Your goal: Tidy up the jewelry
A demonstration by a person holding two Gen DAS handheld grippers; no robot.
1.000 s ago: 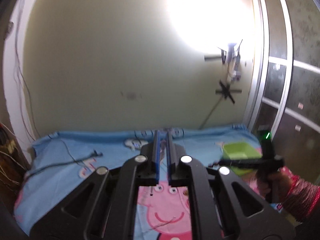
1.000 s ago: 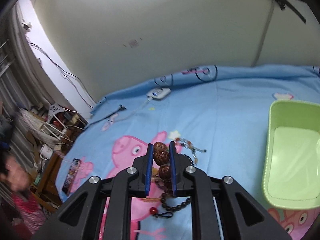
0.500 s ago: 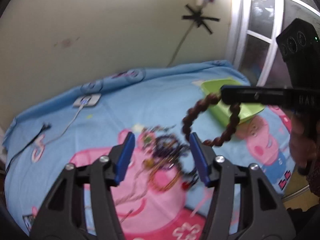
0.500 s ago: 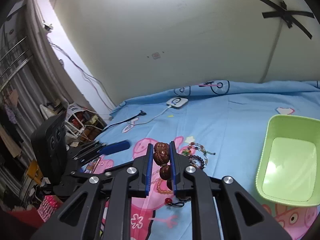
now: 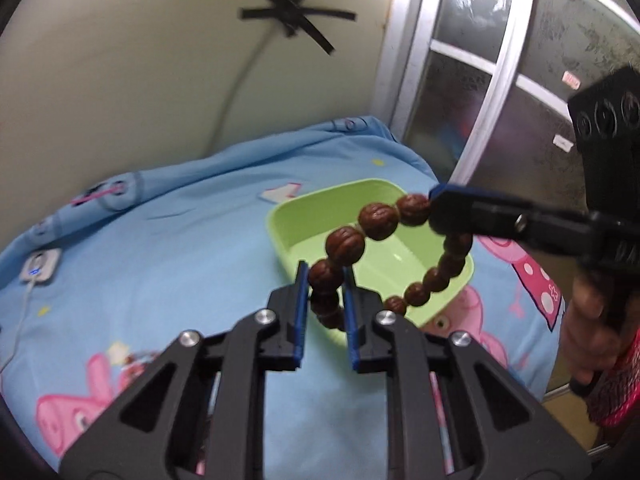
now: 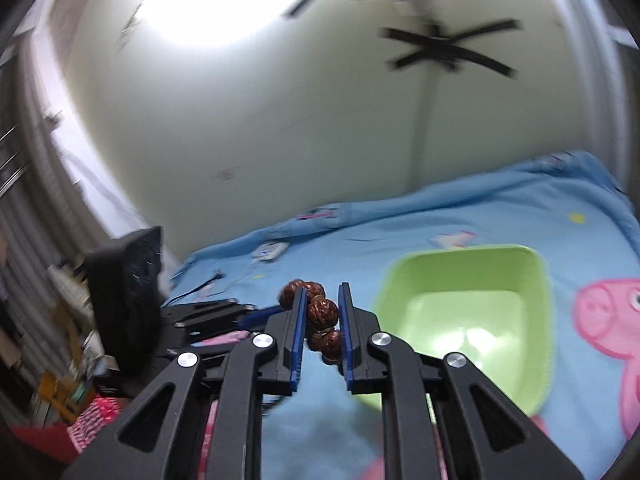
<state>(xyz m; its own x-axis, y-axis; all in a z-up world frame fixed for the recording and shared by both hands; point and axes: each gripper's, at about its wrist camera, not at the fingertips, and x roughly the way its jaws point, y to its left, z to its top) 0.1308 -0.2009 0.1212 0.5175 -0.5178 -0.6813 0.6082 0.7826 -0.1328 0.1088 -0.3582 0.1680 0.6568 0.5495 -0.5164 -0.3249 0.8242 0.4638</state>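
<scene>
Above the green tray (image 5: 416, 276), bead bracelet (image 5: 380, 216) stretched in the air between both tools. Right gripper (image 6: 322, 316) clamped on its beads; left gripper (image 5: 325, 280) closed on its near-left beads. Not yet released into tray, still empty; other jewelry out of view.

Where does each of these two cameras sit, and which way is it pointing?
Left wrist view: rides on the left tool, facing the green tray and window; the right tool and hand show.
Right wrist view: rides on the right tool, facing the wall; the left tool shows.
Shared: bead bracelet gripped by both tools, tray, blue bedsheet.
</scene>
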